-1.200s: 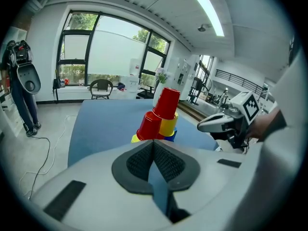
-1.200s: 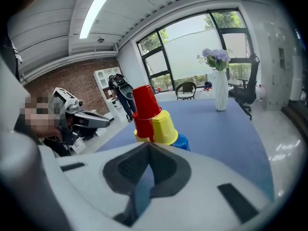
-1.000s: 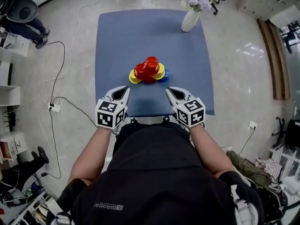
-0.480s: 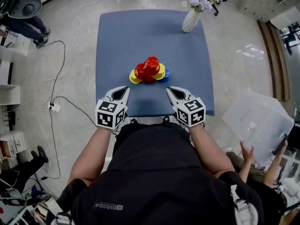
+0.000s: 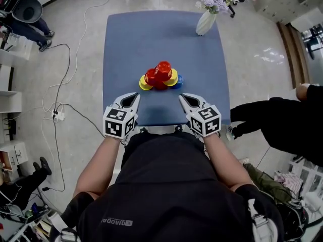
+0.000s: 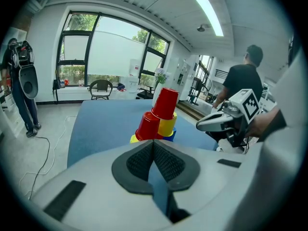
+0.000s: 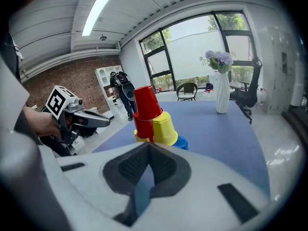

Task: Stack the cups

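**Cups piled, both tools closed**

We hold our left gripper and right gripper over the blue table's near edge, jaws pressed together, empty. The cup pile stands at twelve o'clock, the flower vase at one.

Your cups look like smooth, slightly glossy plastic in red, yellow and blue. The worktop under them is matt blue, cloth-like, and shows no glare. At its far right corner the white vase looks smooth and lightly glossy. The floor around the worktop is pale, polished and reflective. Your left gripper and right gripper have smooth, matt, pale-grey plastic shells. The pads on the jaws are dark, finely ribbed and rubbery-looking.
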A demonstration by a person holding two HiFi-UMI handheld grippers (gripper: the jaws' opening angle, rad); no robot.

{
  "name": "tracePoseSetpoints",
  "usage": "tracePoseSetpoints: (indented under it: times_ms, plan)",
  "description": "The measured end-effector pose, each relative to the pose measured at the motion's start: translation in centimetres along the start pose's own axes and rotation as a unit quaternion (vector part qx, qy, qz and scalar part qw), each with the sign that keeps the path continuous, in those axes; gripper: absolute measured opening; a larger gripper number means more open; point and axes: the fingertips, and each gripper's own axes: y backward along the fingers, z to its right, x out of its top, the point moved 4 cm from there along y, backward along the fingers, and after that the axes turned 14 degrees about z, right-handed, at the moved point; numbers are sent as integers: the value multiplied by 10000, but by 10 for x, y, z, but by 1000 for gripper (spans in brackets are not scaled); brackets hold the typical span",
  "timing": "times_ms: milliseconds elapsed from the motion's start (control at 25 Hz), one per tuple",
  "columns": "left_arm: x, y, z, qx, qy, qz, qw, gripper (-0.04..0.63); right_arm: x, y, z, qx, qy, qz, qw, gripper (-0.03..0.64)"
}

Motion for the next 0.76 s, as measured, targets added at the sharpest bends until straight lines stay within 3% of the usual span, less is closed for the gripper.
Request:
tracePoseSetpoints:
  times_ms: [760]
  plan:
    - [1, -2, -3, 1, -30, 2, 10000, 3, 0, -3, 0, 22, -23, -49, 10000, 2]
